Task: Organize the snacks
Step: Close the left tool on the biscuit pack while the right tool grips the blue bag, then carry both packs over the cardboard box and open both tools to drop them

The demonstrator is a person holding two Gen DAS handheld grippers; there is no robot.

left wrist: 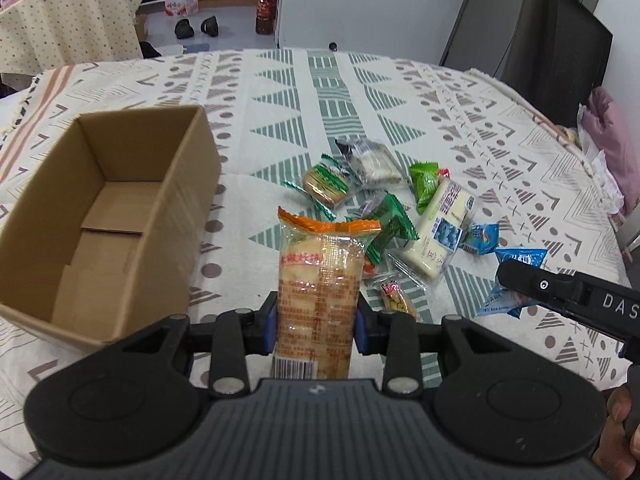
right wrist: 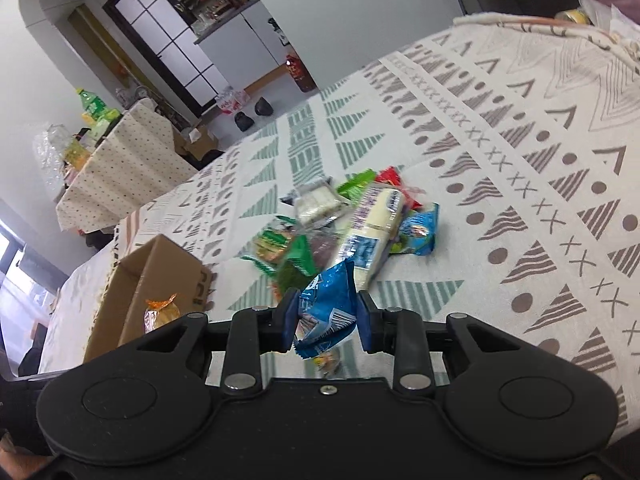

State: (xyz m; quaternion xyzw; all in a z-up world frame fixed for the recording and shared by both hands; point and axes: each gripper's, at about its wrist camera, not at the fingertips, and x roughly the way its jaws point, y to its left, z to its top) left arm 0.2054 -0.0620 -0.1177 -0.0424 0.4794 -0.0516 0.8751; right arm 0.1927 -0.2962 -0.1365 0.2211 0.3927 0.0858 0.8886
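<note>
Left gripper (left wrist: 316,322): blue pads clamped on a tall clear-wrapped cracker pack (left wrist: 318,292), orange crimped top, held just right of the box.
Right gripper (right wrist: 326,322): pads pinching a glossy blue packet (right wrist: 328,304).
Cardboard box (left wrist: 100,216): open, rectangular, corrugated, on patterned cloth (left wrist: 280,92).
Snack pile (left wrist: 384,208): crinkled wrappers, loose heap.

A home, patterned tablecloth (left wrist: 360,92), shoes on floor (left wrist: 196,27), dotted-cloth side table (right wrist: 120,168)
</note>
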